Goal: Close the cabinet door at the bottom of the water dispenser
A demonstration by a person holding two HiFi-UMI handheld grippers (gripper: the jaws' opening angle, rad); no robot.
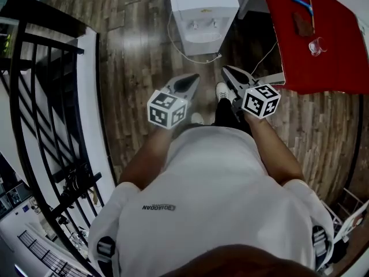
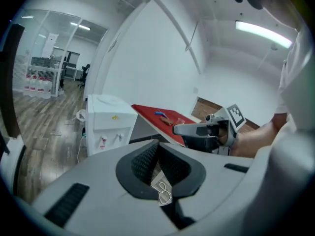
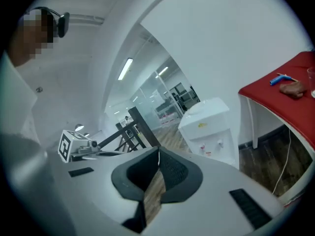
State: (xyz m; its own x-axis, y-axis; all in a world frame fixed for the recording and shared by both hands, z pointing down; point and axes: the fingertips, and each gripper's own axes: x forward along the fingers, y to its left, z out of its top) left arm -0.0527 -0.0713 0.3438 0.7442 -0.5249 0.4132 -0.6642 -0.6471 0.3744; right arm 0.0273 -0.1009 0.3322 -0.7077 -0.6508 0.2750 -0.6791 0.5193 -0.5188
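Note:
The white water dispenser (image 1: 203, 10) stands on the wood floor ahead of me, seen from above. Its lower cabinet door shows in no view; my own jaws hide the dispenser's (image 2: 110, 124) lower part in both gripper views. My left gripper (image 1: 187, 83) is held in front of my chest, pointing at the dispenser, jaws together and empty. Beside it my right gripper (image 1: 230, 74) points the same way, also shut on nothing. Both are well short of the dispenser (image 3: 209, 127). In each gripper view the pads meet at the tip: left gripper (image 2: 158, 142), right gripper (image 3: 158, 150).
A red table (image 1: 311, 39) with a blue item, a brown item and a clear glass stands right of the dispenser. A black railing (image 1: 34, 97) runs along the left. A white cable (image 1: 179, 48) lies on the floor by the dispenser. My shoes (image 1: 222, 91) show below the grippers.

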